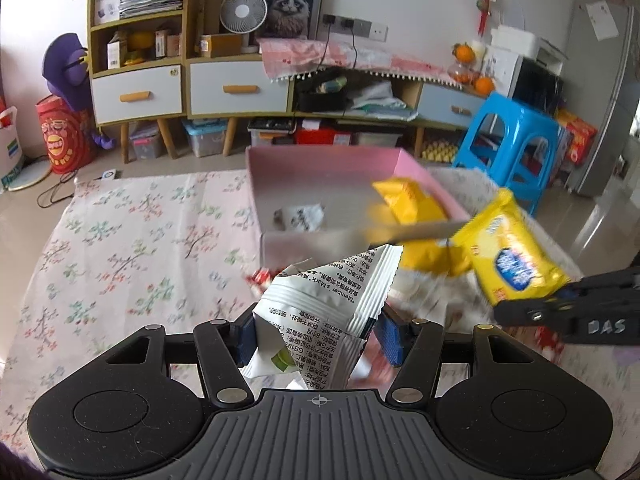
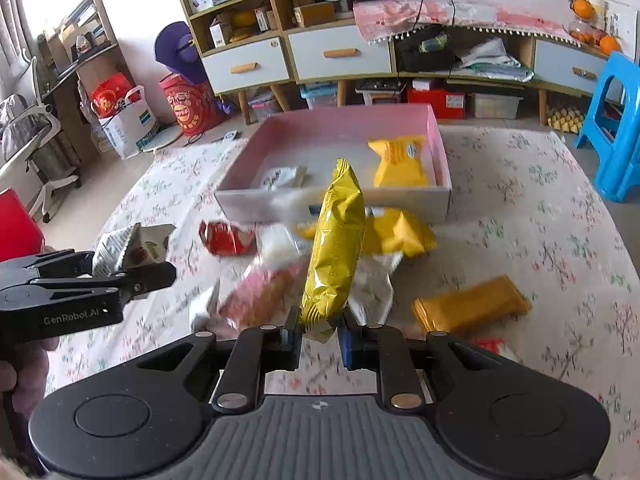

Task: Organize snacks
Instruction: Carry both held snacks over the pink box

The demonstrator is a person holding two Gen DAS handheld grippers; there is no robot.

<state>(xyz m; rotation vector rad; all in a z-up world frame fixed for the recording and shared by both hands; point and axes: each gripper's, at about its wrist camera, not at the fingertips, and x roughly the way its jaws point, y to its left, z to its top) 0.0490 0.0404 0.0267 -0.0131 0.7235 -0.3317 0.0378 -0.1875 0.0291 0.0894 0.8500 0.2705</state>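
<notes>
Both jaws clenched: left gripper (image 1: 316, 336) on "Member's Mark" packet (image 1: 336, 292), right gripper (image 2: 320, 338) on yellow packet (image 2: 334, 252).

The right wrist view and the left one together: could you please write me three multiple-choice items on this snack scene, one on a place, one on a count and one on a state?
1. Where does the pink box stand?
A. on the blue stool
B. on the flowered cloth
C. in a cabinet drawer

2. How many snack packs lie inside the box?
A. two
B. none
C. five

3. What is the right gripper doing?
A. hanging open with nothing in it
B. pressing on the box wall
C. gripping a yellow pack

Answers:
1. B, the box sits on the flowered cloth, beyond the loose snacks.
2. A, a white pack and a yellow packet lie in it.
3. C, the yellow pack stands up between its fingers.
</notes>
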